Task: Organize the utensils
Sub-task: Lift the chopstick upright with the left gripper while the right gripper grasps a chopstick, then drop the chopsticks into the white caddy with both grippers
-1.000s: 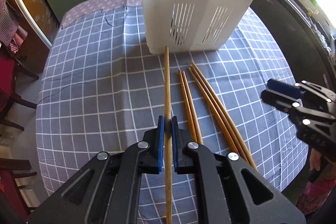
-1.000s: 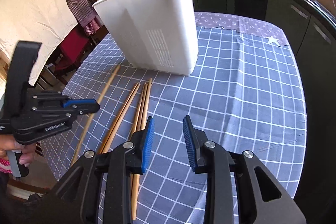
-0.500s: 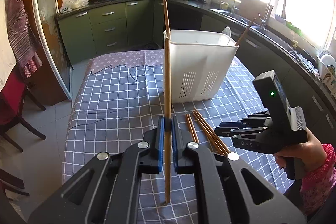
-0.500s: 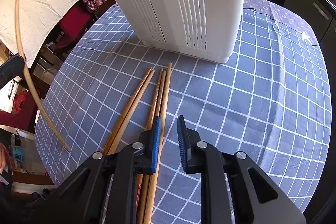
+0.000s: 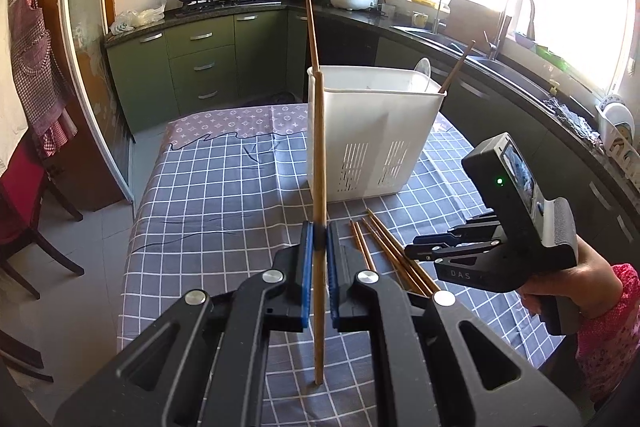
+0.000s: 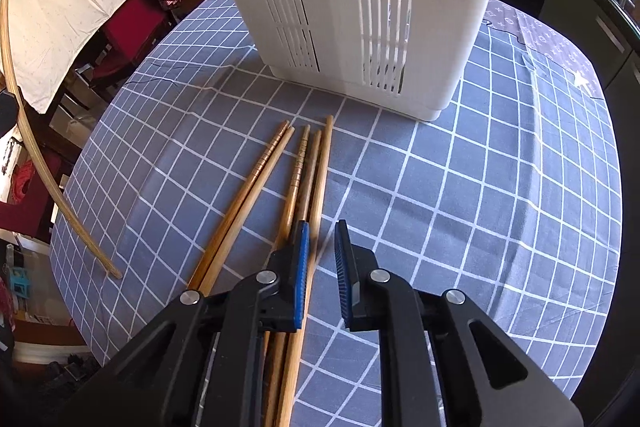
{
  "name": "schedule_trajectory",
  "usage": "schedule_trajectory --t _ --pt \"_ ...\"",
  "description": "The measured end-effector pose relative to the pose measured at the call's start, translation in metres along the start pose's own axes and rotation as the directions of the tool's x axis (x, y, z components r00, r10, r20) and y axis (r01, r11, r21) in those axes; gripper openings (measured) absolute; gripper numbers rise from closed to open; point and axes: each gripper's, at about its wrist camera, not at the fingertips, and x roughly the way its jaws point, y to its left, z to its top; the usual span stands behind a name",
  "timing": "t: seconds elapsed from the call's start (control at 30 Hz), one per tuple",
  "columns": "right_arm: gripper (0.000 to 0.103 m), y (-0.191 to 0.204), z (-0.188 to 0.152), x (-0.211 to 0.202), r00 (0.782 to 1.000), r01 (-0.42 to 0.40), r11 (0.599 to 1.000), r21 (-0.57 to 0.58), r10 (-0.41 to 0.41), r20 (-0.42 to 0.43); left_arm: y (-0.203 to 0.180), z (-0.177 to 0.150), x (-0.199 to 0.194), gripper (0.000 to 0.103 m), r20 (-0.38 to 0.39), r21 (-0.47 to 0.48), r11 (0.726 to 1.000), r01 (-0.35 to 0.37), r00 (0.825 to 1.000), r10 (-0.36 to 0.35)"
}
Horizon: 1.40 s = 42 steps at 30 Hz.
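- Chopstick (image 5: 319, 163) – upright, clamped in the left gripper (image 5: 319, 247) fingers, near the white holder (image 5: 372, 131).
- Right gripper (image 6: 322, 251) fingers – narrow, just closing around the rightmost chopstick (image 6: 322, 183) on the tabletop (image 6: 480, 207).

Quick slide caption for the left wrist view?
Left gripper holds one chopstick upright before the white basket.

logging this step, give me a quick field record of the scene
left tool: shut on one chopstick, held near upright
right tool: jaws have just been closing, small gap left, low over the loose chopsticks, none pinched
loose chopsticks: five, lying on the tablecloth in front of the white bin
white bin: upright, two chopsticks sticking out of its top
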Motion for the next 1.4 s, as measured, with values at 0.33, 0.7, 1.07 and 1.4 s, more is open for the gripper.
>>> schedule_trajectory --t 0.33,0.7,1.07,1.4 --pt "0.014 0.009 0.007 0.010 0.999 0.029 0.999 -0.033 -0.030 -0.015 -0.002 0.000 -0.001 0.007 0.003 0.010 1.000 0.004 1.000 -0.004" --pt "0.007 0.001 0.002 -0.029 0.995 0.008 1.000 0.002 -0.008 0.099 -0.003 0.002 0.001 0.007 0.002 0.020 1.000 0.012 1.000 -0.012" --pt "0.007 -0.012 -0.001 -0.134 0.920 0.003 0.999 0.040 -0.018 0.390 -0.003 0.007 -0.001 0.007 0.026 0.026 1.000 0.004 1.000 -0.005" --pt "0.007 -0.023 -0.011 -0.155 0.889 -0.012 0.997 0.076 -0.024 0.458 -0.002 0.018 0.004 0.007 0.051 0.035 0.999 0.001 0.999 -0.003"
